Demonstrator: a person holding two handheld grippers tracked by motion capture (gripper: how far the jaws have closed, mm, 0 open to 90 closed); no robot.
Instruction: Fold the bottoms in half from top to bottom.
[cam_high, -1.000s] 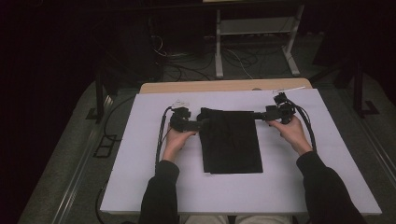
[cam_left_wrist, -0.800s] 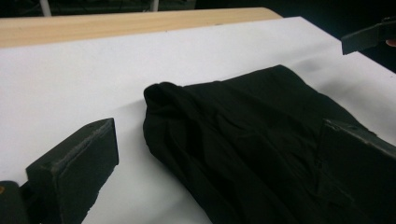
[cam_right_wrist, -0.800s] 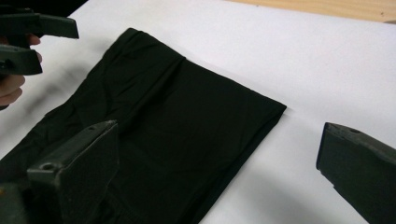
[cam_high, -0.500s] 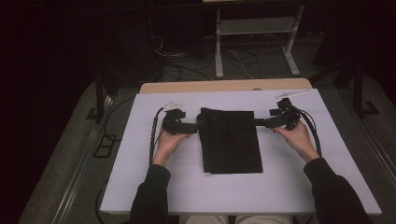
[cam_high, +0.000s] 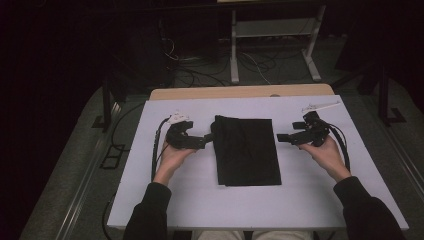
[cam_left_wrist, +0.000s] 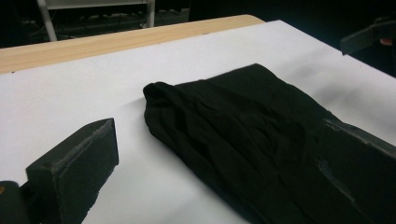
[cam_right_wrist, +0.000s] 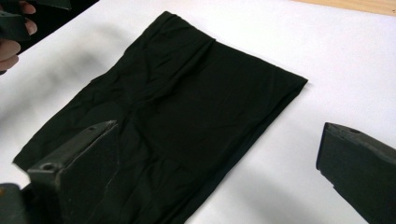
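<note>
Now both tongs, left (cam_high: 209, 137) and right (cam_high: 281, 138), gape empty beside the folded black cloth (cam_high: 246, 149).

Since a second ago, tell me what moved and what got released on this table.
Both tongs have let go of the folded black garment and drawn outward: the left tongs sit just off its left edge, jaws open, and the right tongs have pulled clear to the right, jaws open. The garment lies folded in the same place on the white table.
</note>
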